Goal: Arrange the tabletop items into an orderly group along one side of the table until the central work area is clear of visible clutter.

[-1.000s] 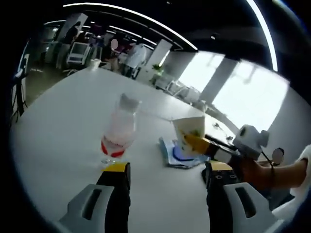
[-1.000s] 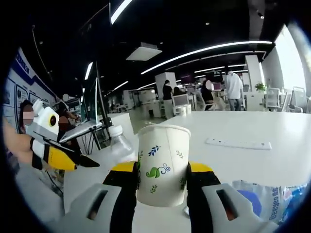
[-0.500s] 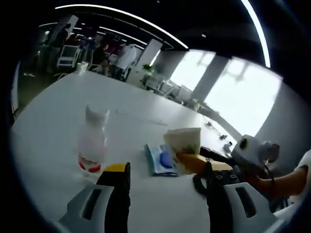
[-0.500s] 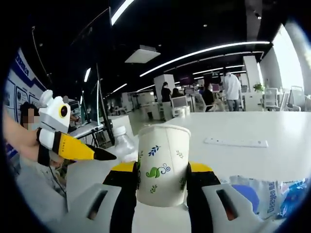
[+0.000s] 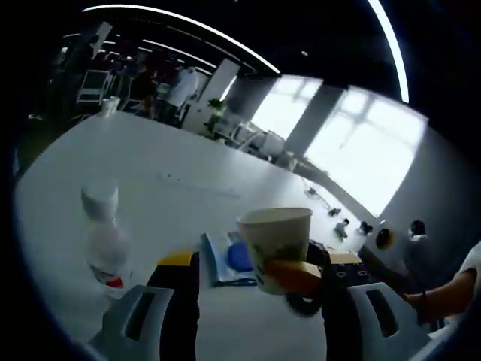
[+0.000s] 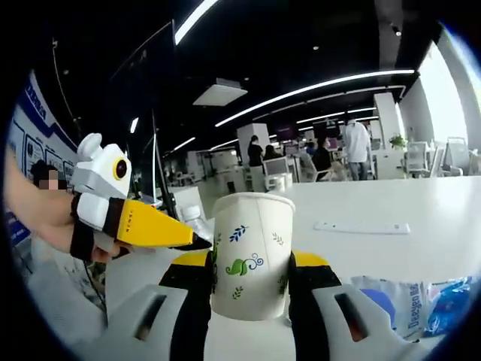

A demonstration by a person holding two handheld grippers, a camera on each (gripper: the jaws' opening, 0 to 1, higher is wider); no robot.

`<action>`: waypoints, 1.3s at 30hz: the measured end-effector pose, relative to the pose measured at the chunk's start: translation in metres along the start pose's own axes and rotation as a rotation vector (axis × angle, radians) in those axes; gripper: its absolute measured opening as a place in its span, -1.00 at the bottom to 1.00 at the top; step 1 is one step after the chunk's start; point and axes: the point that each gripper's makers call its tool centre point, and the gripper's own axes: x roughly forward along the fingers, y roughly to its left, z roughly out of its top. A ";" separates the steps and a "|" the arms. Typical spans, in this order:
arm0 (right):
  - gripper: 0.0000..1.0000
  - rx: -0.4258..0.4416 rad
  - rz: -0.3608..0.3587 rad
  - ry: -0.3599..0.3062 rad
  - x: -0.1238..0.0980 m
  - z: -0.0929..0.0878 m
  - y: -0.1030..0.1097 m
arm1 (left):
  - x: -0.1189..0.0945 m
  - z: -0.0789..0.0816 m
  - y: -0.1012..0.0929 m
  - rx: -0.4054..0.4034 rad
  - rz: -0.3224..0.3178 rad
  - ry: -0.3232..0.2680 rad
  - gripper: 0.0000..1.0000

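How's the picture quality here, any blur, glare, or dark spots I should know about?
Left gripper view: bright windows wash out the upper right, the paper cup and water bottle look soft and dim. Right gripper view: the paper cup is sharp and evenly lit; ceiling light strips bend with fisheye distortion.

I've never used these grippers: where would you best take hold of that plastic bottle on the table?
Probably the plastic bottle at mid-body, coming level from the side: it stands upright, its wall is round, and its neck narrows under the cap. The open left gripper is free.
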 end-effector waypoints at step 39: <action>-0.24 -0.081 0.015 0.056 -0.009 -0.006 0.012 | 0.024 -0.011 -0.026 0.173 -0.007 0.074 -0.14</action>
